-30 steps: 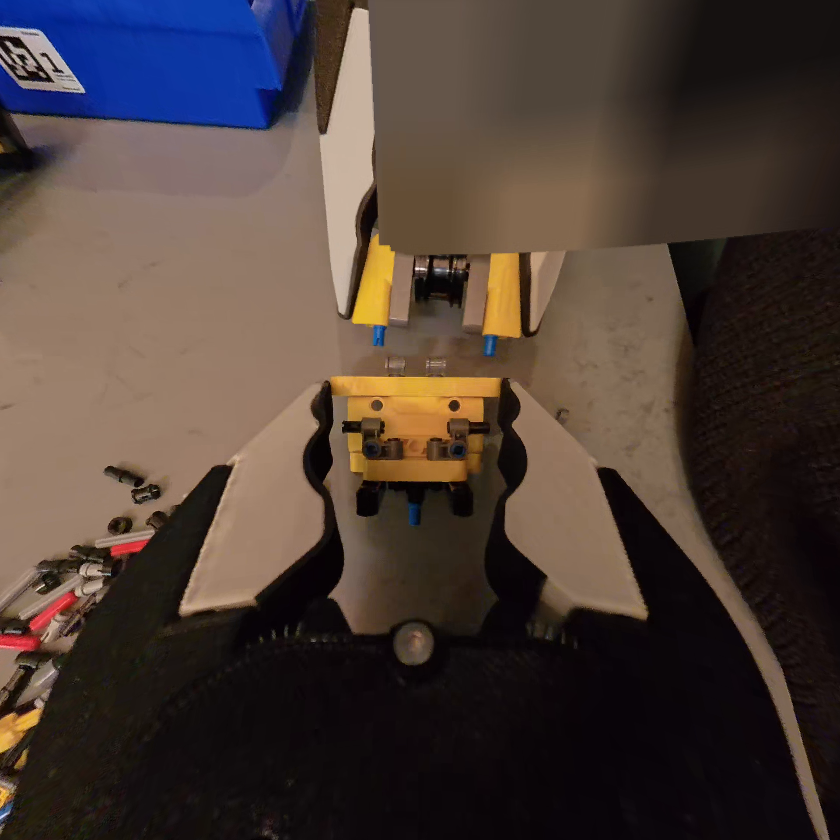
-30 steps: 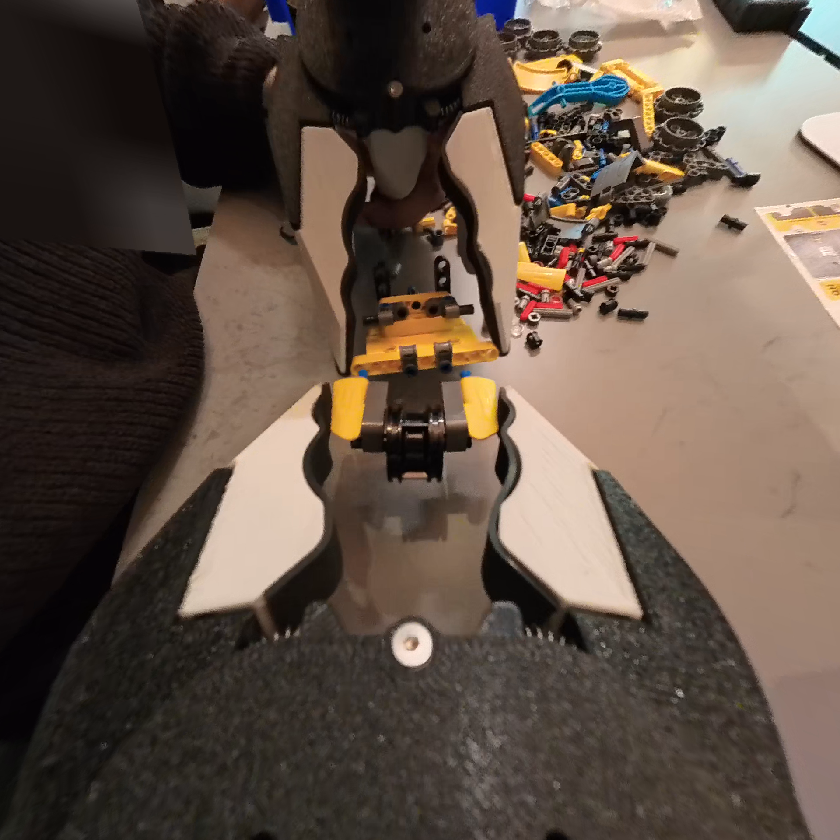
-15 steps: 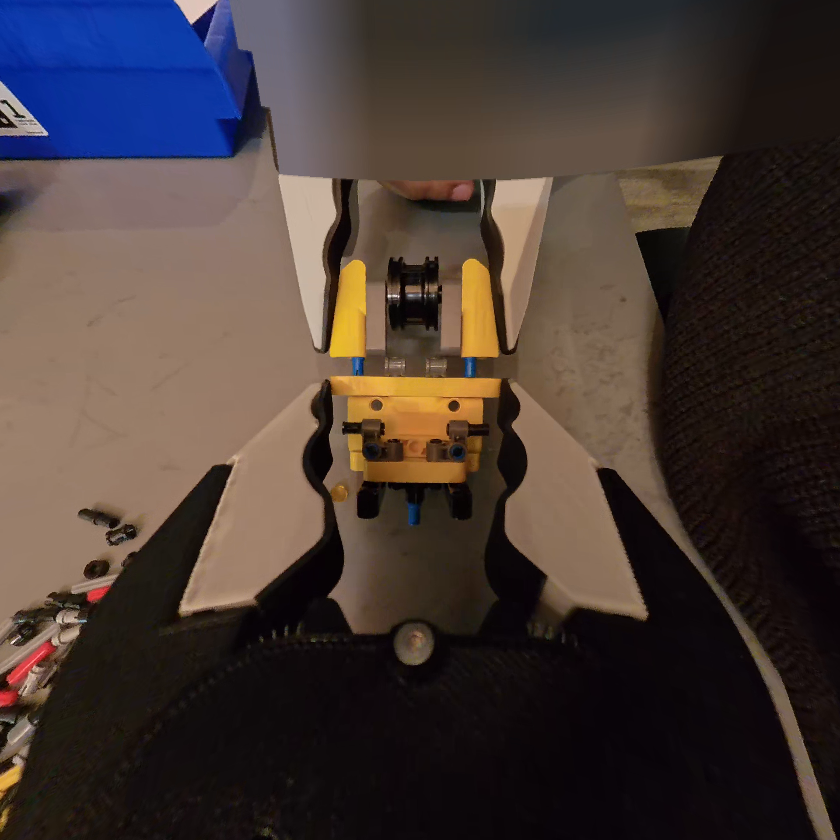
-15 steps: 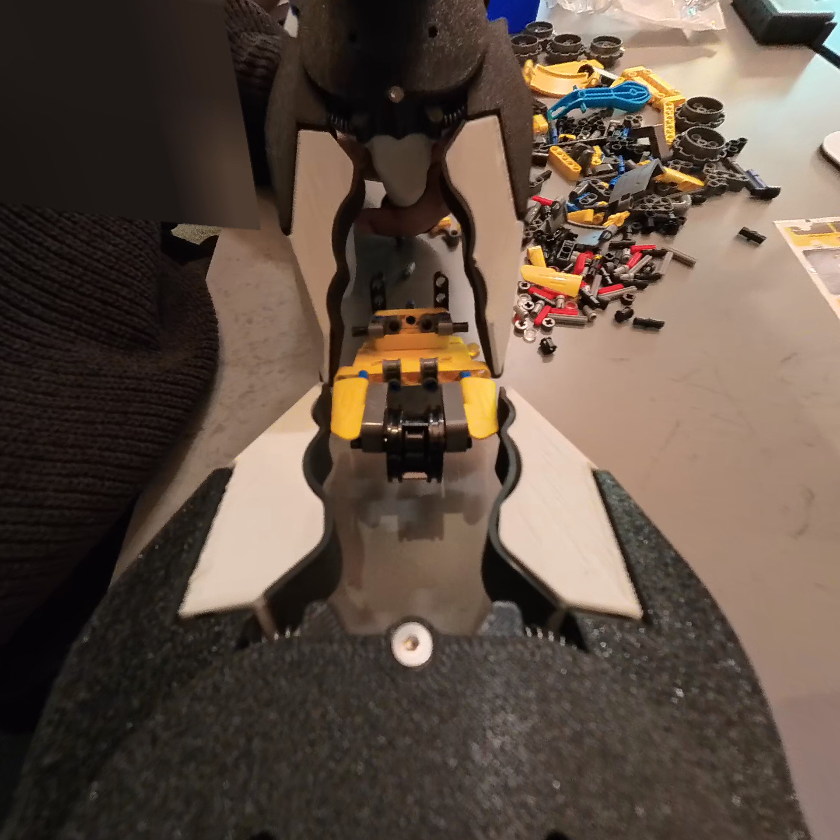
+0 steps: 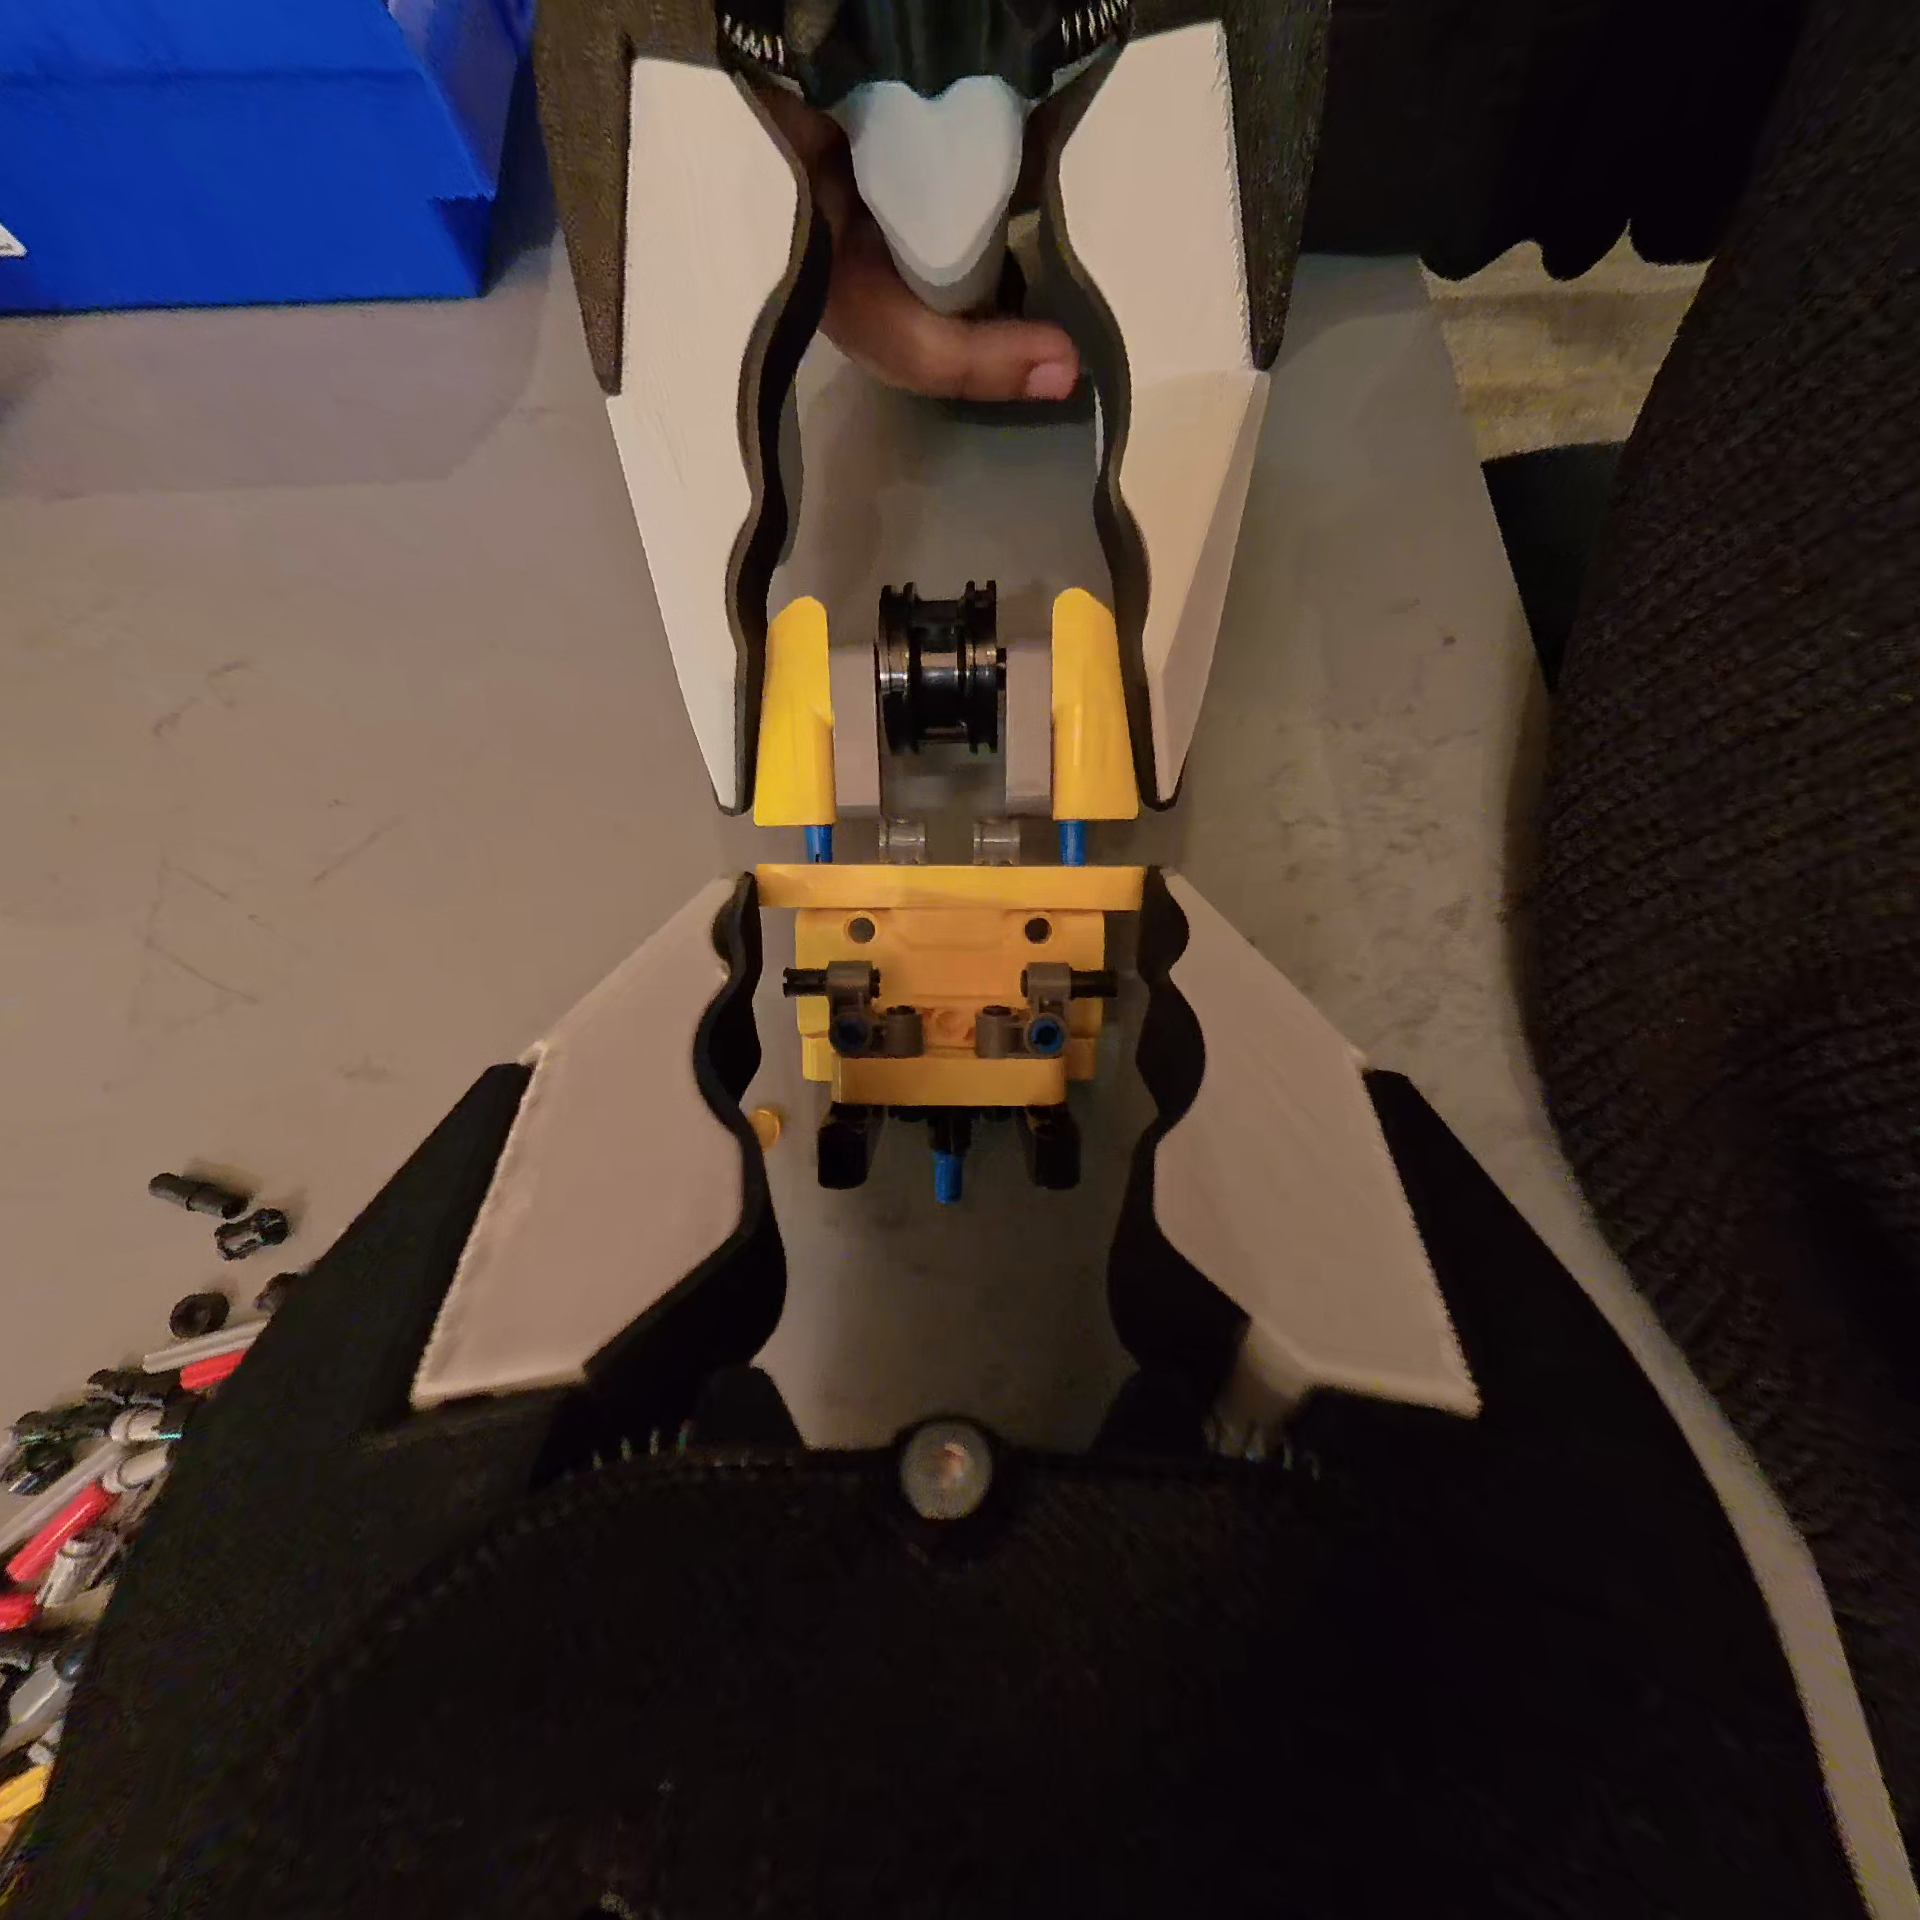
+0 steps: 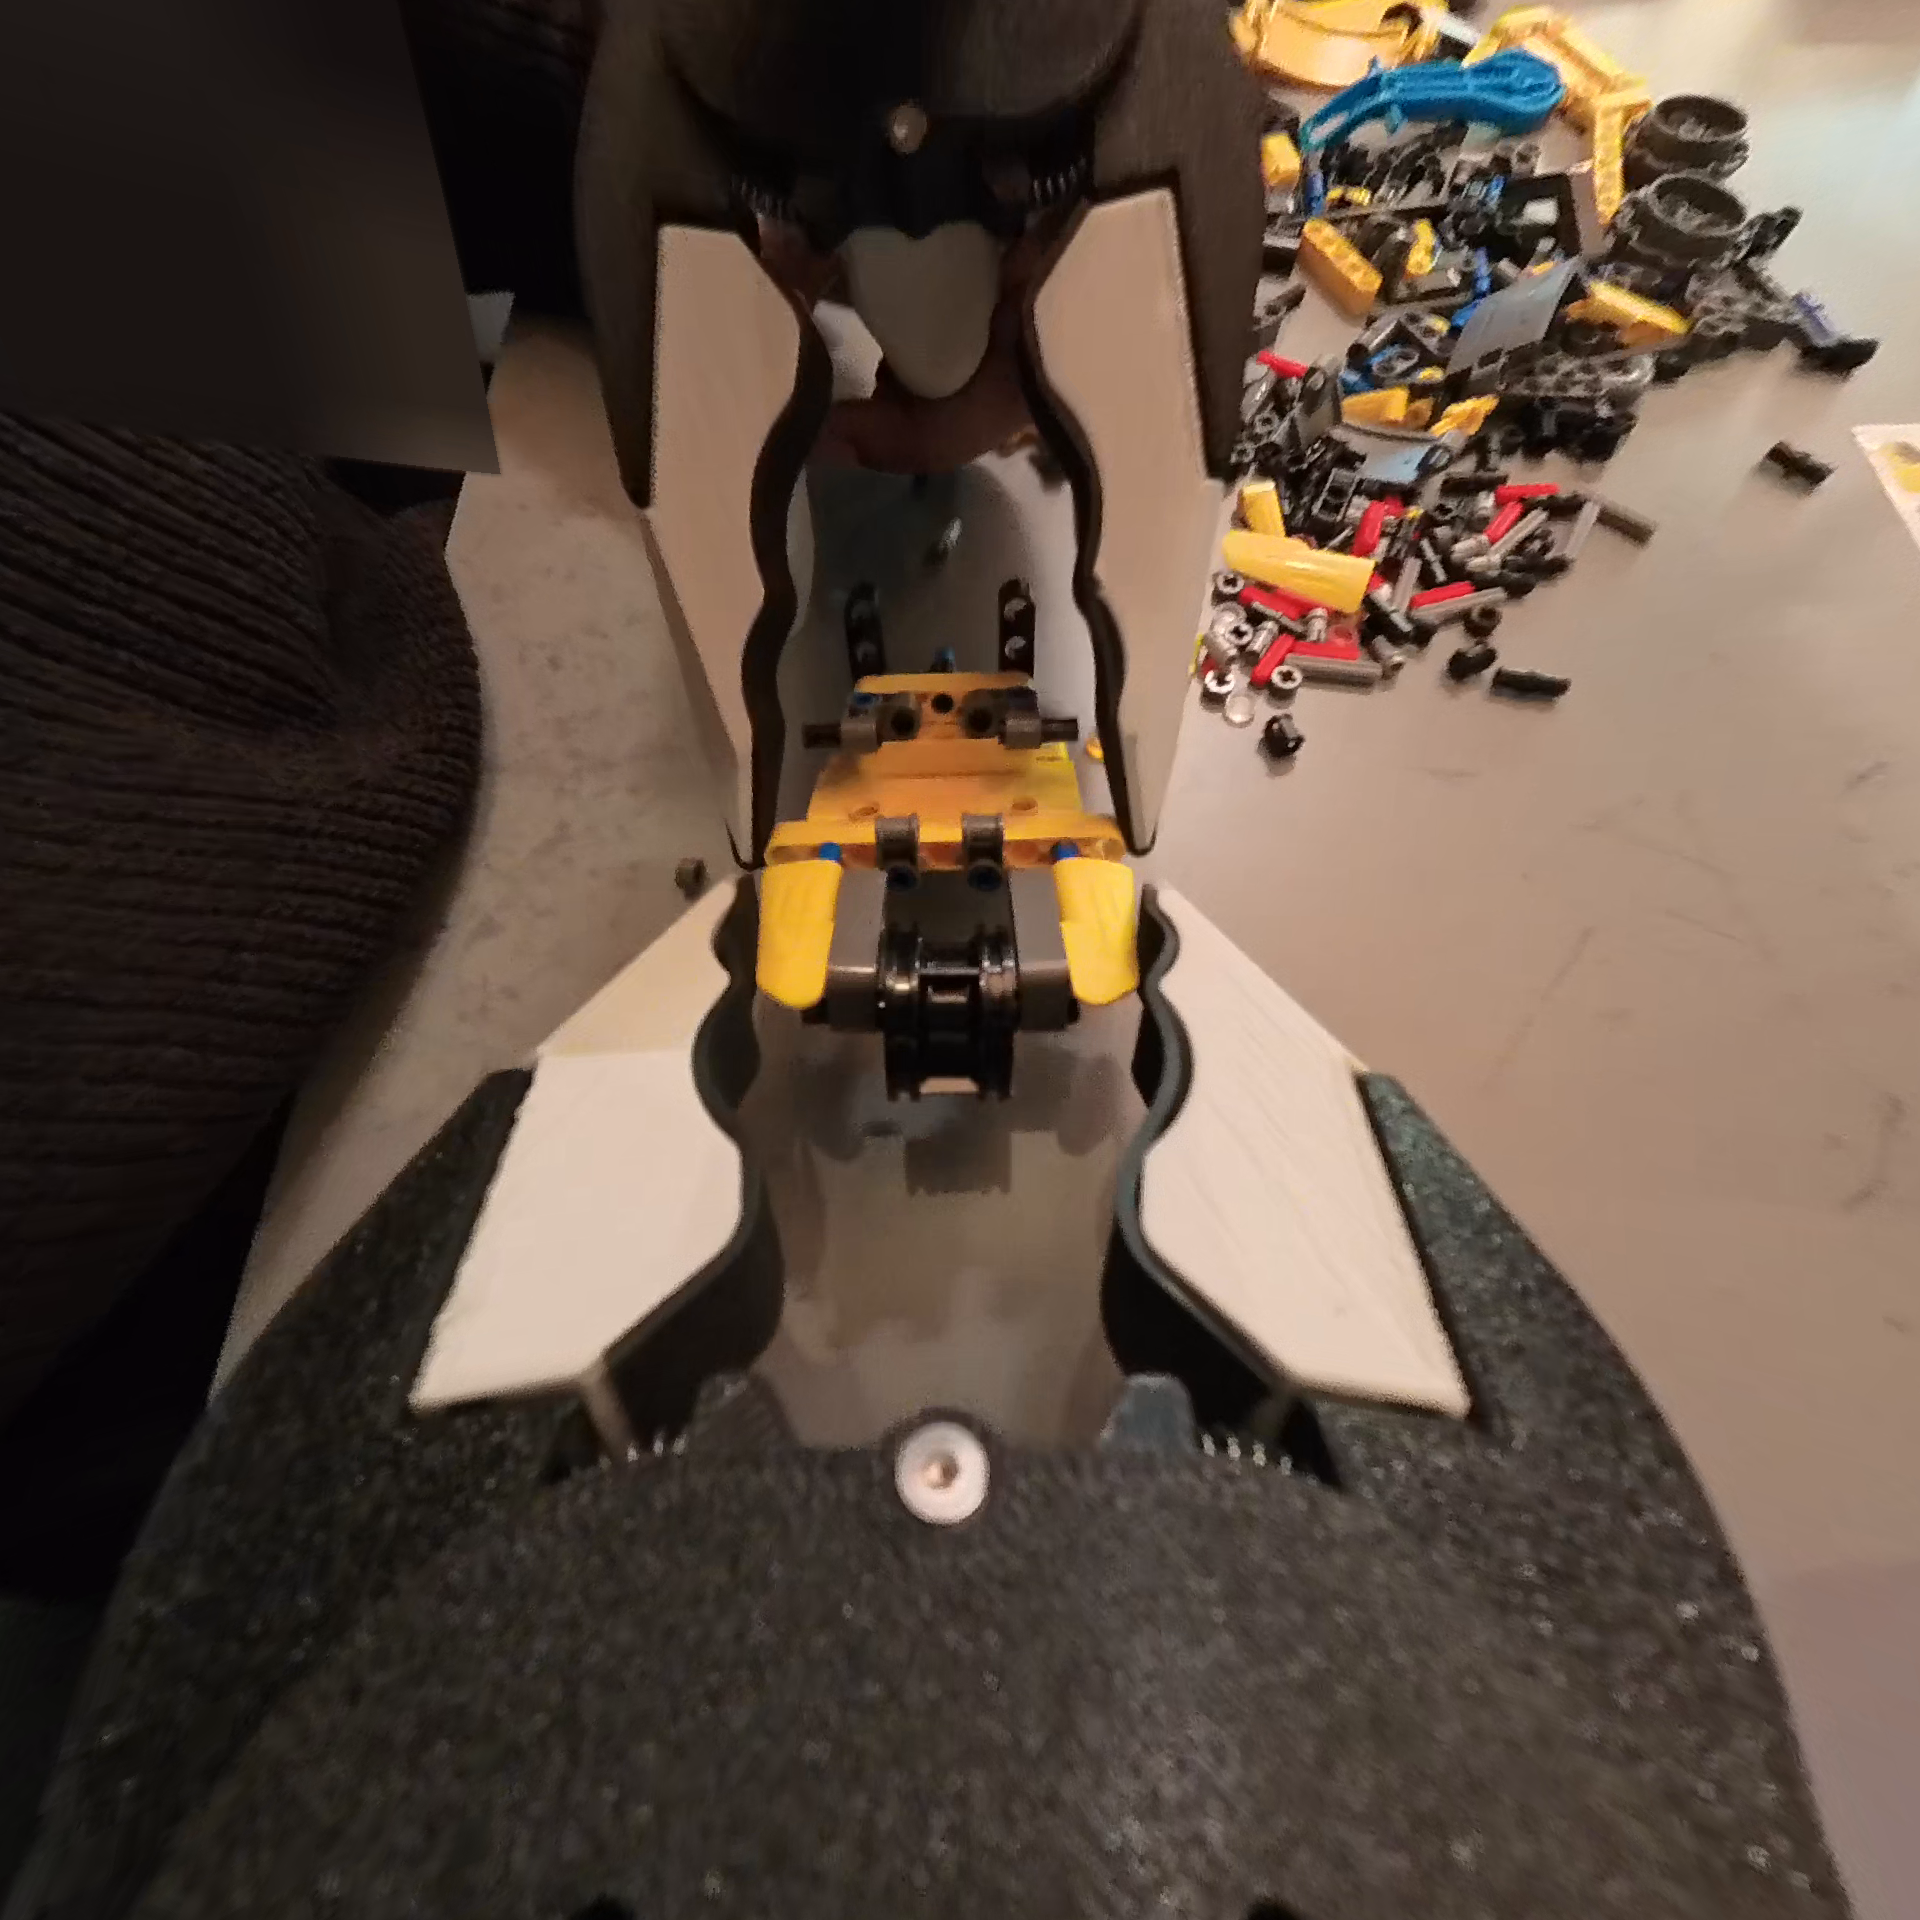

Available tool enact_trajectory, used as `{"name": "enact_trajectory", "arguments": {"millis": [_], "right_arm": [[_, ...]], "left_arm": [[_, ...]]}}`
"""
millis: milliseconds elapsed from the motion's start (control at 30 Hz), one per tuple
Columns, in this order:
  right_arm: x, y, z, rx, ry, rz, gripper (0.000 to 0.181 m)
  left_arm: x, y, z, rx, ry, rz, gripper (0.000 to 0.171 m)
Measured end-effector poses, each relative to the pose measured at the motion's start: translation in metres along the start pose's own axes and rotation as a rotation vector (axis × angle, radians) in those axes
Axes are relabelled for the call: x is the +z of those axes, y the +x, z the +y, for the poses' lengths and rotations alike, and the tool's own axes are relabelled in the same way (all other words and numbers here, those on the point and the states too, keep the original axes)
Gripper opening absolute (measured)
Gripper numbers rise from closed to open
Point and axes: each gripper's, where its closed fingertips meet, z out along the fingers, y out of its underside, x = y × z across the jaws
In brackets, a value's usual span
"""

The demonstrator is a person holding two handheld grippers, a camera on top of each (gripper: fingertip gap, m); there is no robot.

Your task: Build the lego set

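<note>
My left gripper (image 5: 948, 894) is shut on a yellow block assembly (image 5: 951, 987) with grey connectors and black and blue pins, held just above the grey table. My right gripper (image 6: 943, 899) faces it tip to tip, shut on a wheel assembly (image 6: 940, 935): a black wheel between grey beams and two yellow panels. In the left wrist view the right gripper (image 5: 945, 805) holds the wheel assembly (image 5: 940, 707), and its two blue pins (image 5: 819, 836) meet the block's front yellow beam. The right wrist view shows the left gripper (image 6: 940, 852) and the yellow block (image 6: 940, 769) pressed against the wheel assembly.
A blue bin (image 5: 229, 156) stands at the far left. A pile of loose yellow, black, red and blue pieces (image 6: 1455, 416) lies to the right of the grippers, with small pins (image 5: 125, 1403) nearby. A dark knitted sleeve (image 5: 1745, 831) runs along the table edge (image 5: 1455, 623). A paper sheet (image 6: 1896, 468) lies at the right. Left and right tips are no more than a few centimetres apart.
The right gripper has brought the wheel assembly in toward the yellow block. The gap between them has closed and the blue pins now meet the yellow beam. Both grippers keep their hold.
</note>
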Motion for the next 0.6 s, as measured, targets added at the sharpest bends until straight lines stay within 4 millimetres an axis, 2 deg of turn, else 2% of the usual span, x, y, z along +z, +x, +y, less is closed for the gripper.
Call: {"name": "enact_trajectory", "arguments": {"millis": [233, 600], "right_arm": [[0.009, -0.002, 0.018, 0.011, -0.124, -0.003, 0.073], [0.01, -0.003, 0.022, 0.02, -0.146, -0.008, 0.073]], "left_arm": [[0.012, 0.002, 0.014, 0.031, -0.118, -0.001, 0.07], [0.013, 0.003, 0.017, 0.004, -0.136, 0.029, 0.071]]}}
